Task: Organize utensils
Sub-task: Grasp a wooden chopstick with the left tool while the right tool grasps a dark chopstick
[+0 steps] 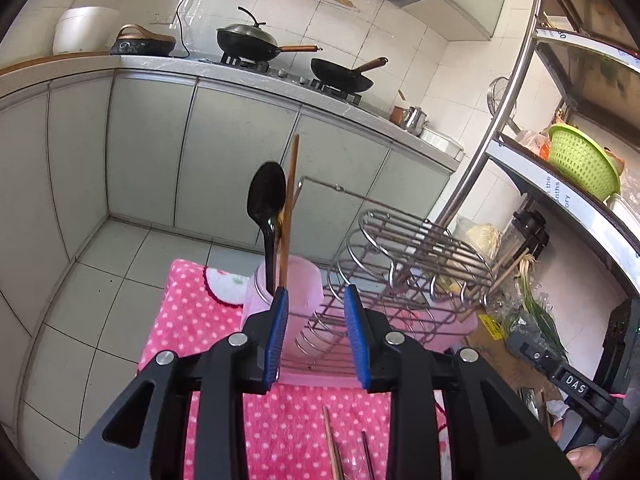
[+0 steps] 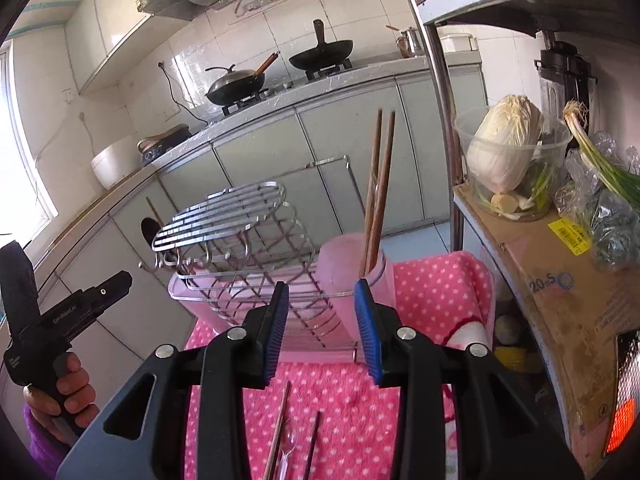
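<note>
A pink cup (image 1: 298, 296) at the left end of a wire dish rack (image 1: 404, 268) holds a black spoon (image 1: 266, 200) and a brown chopstick (image 1: 289, 208). My left gripper (image 1: 316, 336) is open and empty just short of that cup. In the right wrist view a second pink cup (image 2: 352, 276) at the rack's right end (image 2: 240, 232) holds two brown chopsticks (image 2: 380, 184). My right gripper (image 2: 322, 332) is open and empty before it. Loose chopsticks (image 2: 278, 432) and a clear spoon (image 2: 288, 446) lie on the pink dotted cloth (image 2: 436, 292) below both grippers.
A metal shelf (image 1: 532, 168) with a green basket (image 1: 582, 164) stands at the right. A cardboard box (image 2: 560, 292) with cabbage (image 2: 504, 148) and scallions (image 2: 600, 160) sits beside the cloth. Kitchen cabinets (image 1: 240, 152) and woks (image 1: 248, 42) are behind.
</note>
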`<state>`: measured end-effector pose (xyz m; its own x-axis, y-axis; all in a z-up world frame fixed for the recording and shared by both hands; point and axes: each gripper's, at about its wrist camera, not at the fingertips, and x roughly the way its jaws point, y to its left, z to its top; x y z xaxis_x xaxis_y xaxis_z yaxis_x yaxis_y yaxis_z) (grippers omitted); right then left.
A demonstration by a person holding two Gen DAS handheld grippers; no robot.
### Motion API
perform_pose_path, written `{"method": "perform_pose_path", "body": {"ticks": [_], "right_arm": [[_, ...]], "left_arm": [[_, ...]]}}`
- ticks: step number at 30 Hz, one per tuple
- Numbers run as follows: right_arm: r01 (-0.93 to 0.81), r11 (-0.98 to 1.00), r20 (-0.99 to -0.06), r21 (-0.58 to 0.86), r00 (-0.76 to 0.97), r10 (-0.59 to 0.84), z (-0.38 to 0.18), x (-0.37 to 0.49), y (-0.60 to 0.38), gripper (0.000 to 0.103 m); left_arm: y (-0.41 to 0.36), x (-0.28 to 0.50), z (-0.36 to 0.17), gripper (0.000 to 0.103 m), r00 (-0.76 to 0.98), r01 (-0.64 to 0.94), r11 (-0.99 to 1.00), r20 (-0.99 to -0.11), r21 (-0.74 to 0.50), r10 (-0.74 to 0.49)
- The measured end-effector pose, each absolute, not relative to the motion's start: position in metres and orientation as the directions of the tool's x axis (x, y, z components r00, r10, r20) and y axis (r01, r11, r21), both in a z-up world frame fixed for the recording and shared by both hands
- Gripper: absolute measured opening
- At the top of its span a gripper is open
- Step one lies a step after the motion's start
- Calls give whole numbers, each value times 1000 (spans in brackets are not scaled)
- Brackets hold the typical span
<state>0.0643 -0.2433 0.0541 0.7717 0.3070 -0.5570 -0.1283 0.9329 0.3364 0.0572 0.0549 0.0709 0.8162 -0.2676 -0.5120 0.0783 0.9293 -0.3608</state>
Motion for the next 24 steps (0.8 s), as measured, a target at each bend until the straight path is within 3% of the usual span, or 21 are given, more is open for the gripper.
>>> {"method": "perform_pose_path", "body": {"ticks": [10,14,24], "right_arm": [[-121,922,-688,369,632,358,-20,50,-219,35],[-106,919,-721,380,589,366,-39,48,-215,35],[-76,870,-738,487,497,456,-64,50,-222,35]], "left_arm": [[34,48,11,28,701,73,929,-644,-362,-306],[27,59,-24,21,599,44,916,-723,-399,-344],[-19,92,-80,14,382,51,931,-854,-361,-352]]}}
